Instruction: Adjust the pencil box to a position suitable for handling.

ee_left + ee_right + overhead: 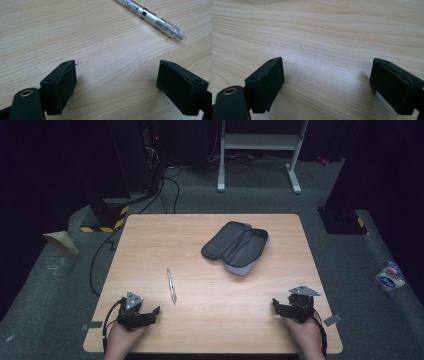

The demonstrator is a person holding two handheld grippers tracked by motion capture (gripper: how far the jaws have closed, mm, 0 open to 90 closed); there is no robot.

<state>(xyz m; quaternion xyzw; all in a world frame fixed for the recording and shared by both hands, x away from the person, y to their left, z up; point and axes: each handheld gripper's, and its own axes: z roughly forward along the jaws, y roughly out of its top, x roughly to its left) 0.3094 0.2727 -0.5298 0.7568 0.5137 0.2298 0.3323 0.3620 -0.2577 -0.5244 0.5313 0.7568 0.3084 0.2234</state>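
Note:
A silver-white pen [171, 286] lies on the wooden table [150, 250], a little left of the middle; its clear tip end [172, 30] shows at the top of the left gripper view. An open dark pencil case [236, 247] rests toward the back right. My left gripper [150, 312] sits near the front left edge, open, its jaws wide apart over bare wood, just short of the pen. My right gripper [280, 306] rests near the front right edge, open, with nothing but wood grain between its fingers [265, 82].
Beyond the table stand a white metal frame [260, 150], dark equipment with cables [160, 180] and a yellow-black striped base [107, 220]. A small packet [390, 277] lies on the grey floor at the right. A wooden wedge [61, 242] sits at the left.

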